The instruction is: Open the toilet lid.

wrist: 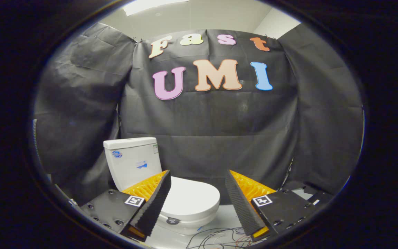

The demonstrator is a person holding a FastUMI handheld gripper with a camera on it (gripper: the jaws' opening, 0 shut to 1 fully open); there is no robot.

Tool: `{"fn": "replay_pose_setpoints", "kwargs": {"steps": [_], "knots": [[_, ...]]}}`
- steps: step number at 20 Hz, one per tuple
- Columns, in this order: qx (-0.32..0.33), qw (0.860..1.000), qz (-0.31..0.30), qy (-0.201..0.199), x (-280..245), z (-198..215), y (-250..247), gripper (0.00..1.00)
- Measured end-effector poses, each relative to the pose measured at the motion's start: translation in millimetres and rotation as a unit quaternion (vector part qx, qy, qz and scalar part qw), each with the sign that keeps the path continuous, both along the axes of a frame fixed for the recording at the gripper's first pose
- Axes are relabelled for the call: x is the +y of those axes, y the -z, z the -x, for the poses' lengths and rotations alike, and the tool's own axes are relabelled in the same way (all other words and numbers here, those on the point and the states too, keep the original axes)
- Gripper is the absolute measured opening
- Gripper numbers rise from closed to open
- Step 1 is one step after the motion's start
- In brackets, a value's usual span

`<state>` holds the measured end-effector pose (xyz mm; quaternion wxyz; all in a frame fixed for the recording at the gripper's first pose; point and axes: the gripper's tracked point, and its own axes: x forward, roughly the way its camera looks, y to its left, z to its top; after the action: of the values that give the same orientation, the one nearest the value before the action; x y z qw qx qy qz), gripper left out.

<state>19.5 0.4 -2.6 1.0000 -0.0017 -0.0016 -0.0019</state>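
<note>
A white toilet stands ahead of me, a little to the left, against the black cloth wall. Its lid (192, 199) lies flat and closed over the bowl, and the white tank (132, 160) rises behind it. My gripper (198, 181) is open, with the orange-and-black fingers (154, 200) spread wide and nothing between them. The left finger overlaps the lid's left side in the view. The toilet is still some way beyond the fingertips. A dark round mark (172, 220) sits on the bowl's front.
Loose wires (216, 237) lie on the pale floor in front of the bowl, between and below the fingers. Black cloth (212, 145) closes the booth behind and on both sides. Open floor runs to the right of the toilet.
</note>
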Motion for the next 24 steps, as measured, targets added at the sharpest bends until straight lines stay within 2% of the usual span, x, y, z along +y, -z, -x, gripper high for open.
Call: {"fn": "replay_pose_setpoints", "kwargs": {"steps": [2,5,8,13,16,21,24], "knots": [[0.002,1.0,0.0,0.002,0.8,-28.4,-4.1,0.98],[0.004,1.0,0.001,-0.005,5.9,-44.8,-1.8,0.98],[-0.041,0.999,-0.017,-0.009,13.8,-63.9,-13.7,0.98],[-0.063,0.992,-0.088,0.06,16.7,-94.1,0.5,0.95],[-0.046,0.986,-0.118,0.112,21.5,-108.2,20.7,0.92],[-0.032,0.966,-0.211,0.147,51.6,-120.0,57.0,0.9],[-0.044,0.944,-0.29,0.151,75.0,-121.2,81.6,0.9]]}}
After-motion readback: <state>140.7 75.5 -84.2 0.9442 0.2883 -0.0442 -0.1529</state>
